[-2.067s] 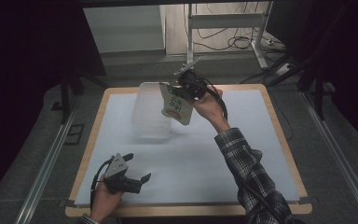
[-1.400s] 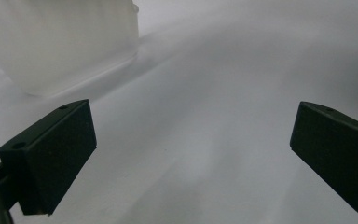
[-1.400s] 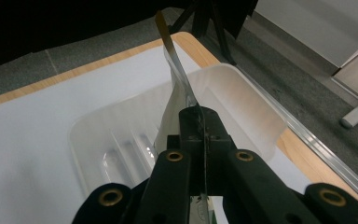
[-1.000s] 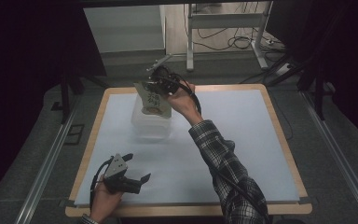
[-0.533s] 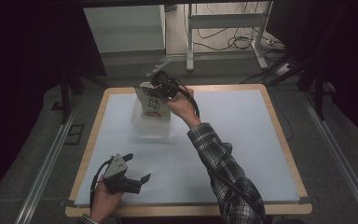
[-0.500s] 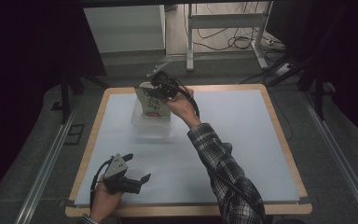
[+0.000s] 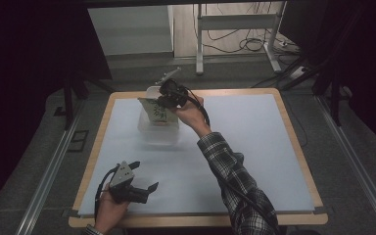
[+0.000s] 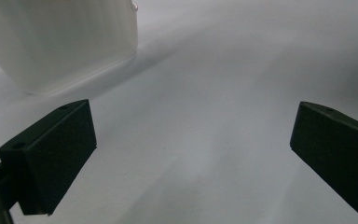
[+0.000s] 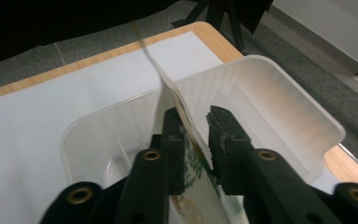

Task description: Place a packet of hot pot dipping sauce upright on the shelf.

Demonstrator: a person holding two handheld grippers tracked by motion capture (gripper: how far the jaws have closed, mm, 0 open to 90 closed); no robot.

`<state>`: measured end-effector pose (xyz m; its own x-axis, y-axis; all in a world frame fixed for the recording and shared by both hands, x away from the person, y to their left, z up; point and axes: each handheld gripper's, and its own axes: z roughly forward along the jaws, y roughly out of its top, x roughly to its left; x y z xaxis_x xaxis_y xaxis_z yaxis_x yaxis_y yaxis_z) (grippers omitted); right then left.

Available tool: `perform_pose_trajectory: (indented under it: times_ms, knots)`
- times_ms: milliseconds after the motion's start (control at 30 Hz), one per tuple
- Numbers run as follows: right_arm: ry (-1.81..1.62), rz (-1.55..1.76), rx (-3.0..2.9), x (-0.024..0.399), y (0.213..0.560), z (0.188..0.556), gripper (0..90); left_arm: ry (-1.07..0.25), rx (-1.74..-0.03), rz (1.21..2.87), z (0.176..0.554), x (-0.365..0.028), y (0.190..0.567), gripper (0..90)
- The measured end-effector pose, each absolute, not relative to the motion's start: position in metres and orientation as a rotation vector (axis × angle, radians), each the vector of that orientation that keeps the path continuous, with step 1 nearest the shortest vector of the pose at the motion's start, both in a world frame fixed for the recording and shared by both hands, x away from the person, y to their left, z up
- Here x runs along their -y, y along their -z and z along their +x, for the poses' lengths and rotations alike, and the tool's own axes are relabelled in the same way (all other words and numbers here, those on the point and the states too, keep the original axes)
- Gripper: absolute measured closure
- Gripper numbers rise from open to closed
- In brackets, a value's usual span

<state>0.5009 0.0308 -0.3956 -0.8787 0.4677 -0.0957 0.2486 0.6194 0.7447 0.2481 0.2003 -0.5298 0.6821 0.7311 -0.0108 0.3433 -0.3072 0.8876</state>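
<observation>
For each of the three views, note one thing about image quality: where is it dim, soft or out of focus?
High view: dark surroundings frame the lit table. Left gripper view: the translucent container and mat look soft and hazy, while the open left gripper shows its dark jaws clearly. Right gripper view: the right gripper sits blurred up close, pinching the packet, whose print is unreadable.

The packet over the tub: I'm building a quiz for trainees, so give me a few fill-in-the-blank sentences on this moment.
1. The right gripper holds a flat packet above the clear plastic ____.
2. The left gripper has its jaws ____, with nothing between them.
3. The tub stands near the table's ____ edge, seen from the person's side.
4. In the right gripper view, the inside of the tub looks ____.

Missing words: tub; open; far; empty
</observation>
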Motion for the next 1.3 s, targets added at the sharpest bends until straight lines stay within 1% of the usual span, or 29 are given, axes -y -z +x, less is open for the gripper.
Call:
perform_pose_trajectory:
  times_ms: [300, 500, 733, 1133, 1233, 1300]
  knots:
    - [-1.117, 0.591, -2.545, -0.022, 0.394, 0.498, 63.1, -0.496, -0.835, 1.916, 0.248, -0.2, 0.53, 0.1]
    - [-1.125, 0.604, -2.528, -0.017, 0.394, 0.497, 49.0, -0.494, -0.835, 1.917, 0.248, -0.199, 0.53, 0.1]
    - [-1.139, 0.641, -2.522, -0.008, 0.395, 0.496, 38.4, -0.495, -0.834, 1.919, 0.248, -0.199, 0.53, 0.1]
    - [-1.152, 0.686, -2.517, 0.003, 0.393, 0.49, 31.1, -0.496, -0.834, 1.923, 0.248, -0.199, 0.53, 0.1]
    - [-1.162, 0.688, -2.525, 0.006, 0.393, 0.488, 33.5, -0.496, -0.835, 1.922, 0.248, -0.199, 0.53, 0.1]
    - [-1.174, 0.691, -2.529, 0.009, 0.395, 0.487, 33.2, -0.495, -0.835, 1.923, 0.248, -0.199, 0.53, 0.1]
